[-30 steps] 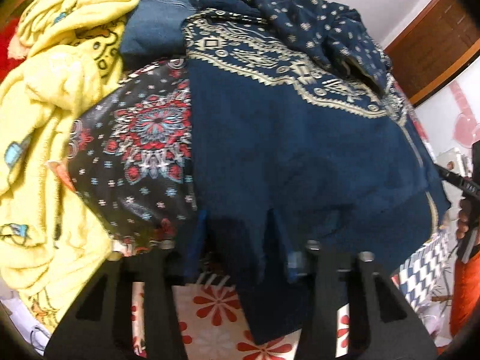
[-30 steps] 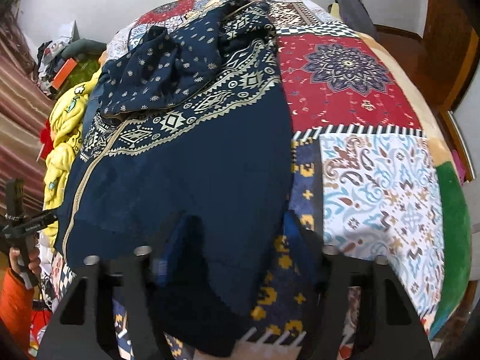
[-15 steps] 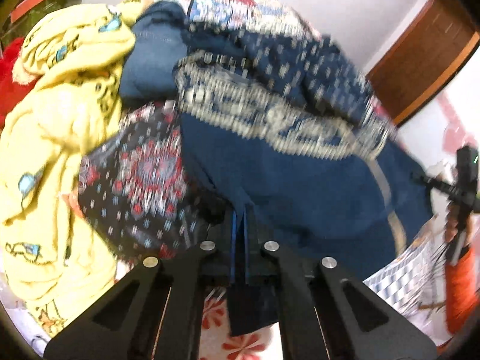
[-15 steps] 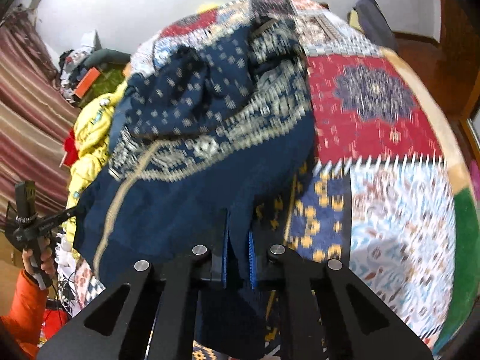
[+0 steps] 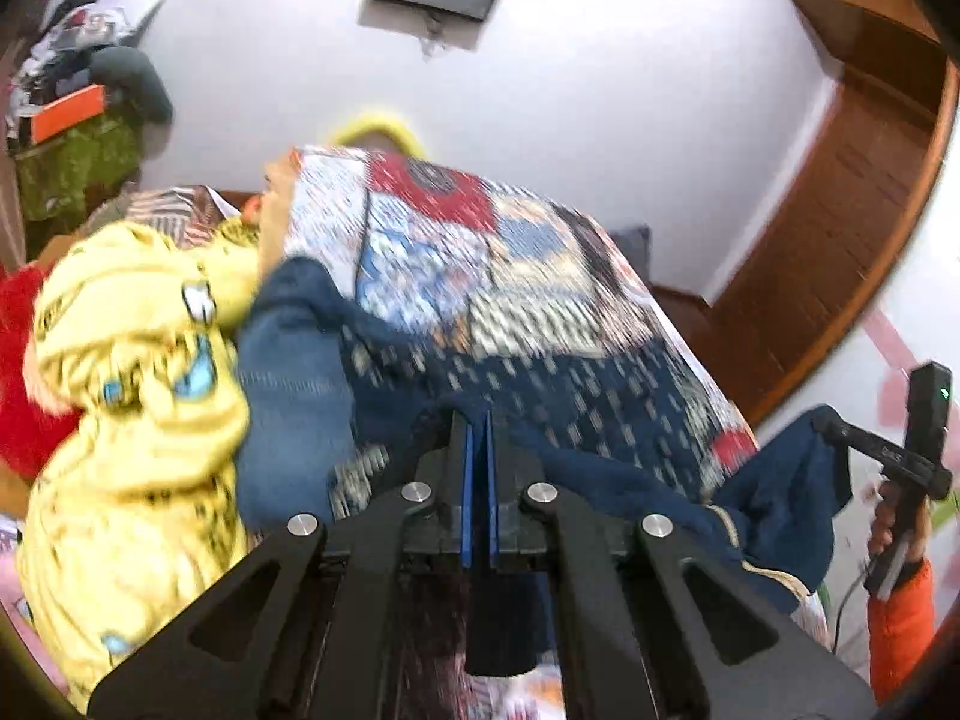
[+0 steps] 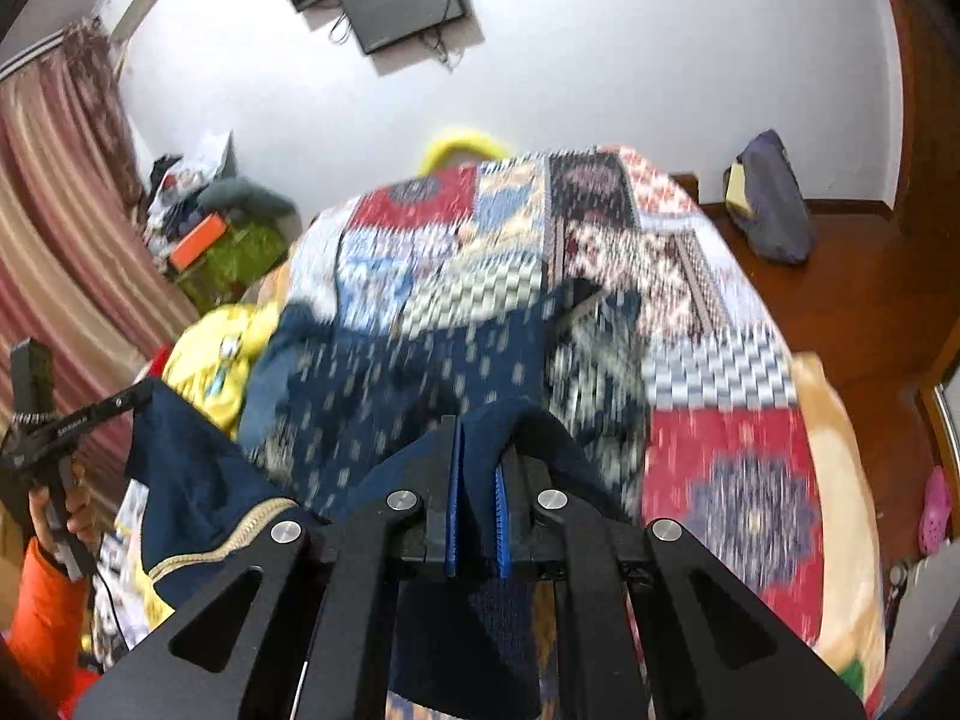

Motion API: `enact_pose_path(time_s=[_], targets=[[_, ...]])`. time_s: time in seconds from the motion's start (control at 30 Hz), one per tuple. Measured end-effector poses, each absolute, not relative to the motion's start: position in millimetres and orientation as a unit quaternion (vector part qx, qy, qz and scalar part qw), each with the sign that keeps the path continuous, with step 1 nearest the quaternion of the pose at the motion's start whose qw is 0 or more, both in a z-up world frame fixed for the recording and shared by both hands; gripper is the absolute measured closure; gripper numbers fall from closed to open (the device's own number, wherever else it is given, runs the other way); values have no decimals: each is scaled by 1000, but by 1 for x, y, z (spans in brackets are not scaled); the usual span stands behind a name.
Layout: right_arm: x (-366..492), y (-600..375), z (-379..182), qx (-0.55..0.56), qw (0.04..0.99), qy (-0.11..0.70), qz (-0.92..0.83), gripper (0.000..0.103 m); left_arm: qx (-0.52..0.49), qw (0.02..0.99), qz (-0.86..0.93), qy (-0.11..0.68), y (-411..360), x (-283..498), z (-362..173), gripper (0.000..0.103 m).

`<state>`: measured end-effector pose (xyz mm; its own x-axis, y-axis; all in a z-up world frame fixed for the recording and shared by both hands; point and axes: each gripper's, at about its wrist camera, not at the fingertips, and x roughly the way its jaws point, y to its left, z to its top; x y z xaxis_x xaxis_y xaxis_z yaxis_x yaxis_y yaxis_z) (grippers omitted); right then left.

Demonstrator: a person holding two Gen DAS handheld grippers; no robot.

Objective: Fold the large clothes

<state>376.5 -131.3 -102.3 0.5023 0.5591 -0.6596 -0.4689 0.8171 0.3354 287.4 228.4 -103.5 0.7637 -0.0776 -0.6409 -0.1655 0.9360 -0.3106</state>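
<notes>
A large navy garment (image 5: 606, 414) with cream patterned bands lies on the patchwork bed (image 5: 480, 264). My left gripper (image 5: 477, 420) is shut on its near hem, and the cloth hangs below the jaws. My right gripper (image 6: 477, 420) is shut on the same hem of the garment (image 6: 384, 396) further right. Both hold the hem raised above the bed, and it sags between them. The other gripper shows at the edge of each wrist view, at the right (image 5: 822, 420) and at the left (image 6: 141, 396).
A yellow printed blanket (image 5: 132, 420) and a blue denim piece (image 5: 294, 396) lie piled at the left of the bed. A red cloth (image 5: 18, 390) lies beyond them. A wall screen (image 6: 402, 0), striped curtain (image 6: 54, 210) and wooden door (image 5: 840, 228) surround the bed.
Both grippers closed on the garment's near hem and lifted it up and forward. The views tilted up from the bed surface toward the far wall.
</notes>
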Motion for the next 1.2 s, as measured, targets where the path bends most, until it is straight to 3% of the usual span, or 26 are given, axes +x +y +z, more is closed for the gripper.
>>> enact_pose_path(time_s=[0.23, 0.53, 0.67, 0.73, 0.8, 0.9, 1.07, 1.2], targets=[[469, -94, -131, 30, 879, 410, 240, 95, -186, 908, 101, 361, 263, 377, -143, 101], [526, -81, -204, 17, 853, 476, 211, 95, -203, 859, 135, 450, 300, 438, -256, 99], [518, -78, -201, -21, 857, 464, 222, 90, -199, 849, 121, 475, 303, 437, -276, 87], [514, -79, -197, -35, 853, 469, 226, 89, -181, 850, 122, 479, 302, 432, -270, 71], [507, -82, -188, -49, 850, 471, 228, 88, -155, 851, 136, 482, 301, 428, -261, 60], [492, -85, -173, -76, 856, 463, 217, 84, -133, 857, 135, 479, 298, 413, -241, 60], [462, -87, -150, -97, 875, 425, 213, 49, -93, 872, 114, 467, 275, 394, -211, 59], [436, -85, -144, -86, 878, 414, 224, 34, -54, 884, 73, 458, 237, 383, -198, 40]])
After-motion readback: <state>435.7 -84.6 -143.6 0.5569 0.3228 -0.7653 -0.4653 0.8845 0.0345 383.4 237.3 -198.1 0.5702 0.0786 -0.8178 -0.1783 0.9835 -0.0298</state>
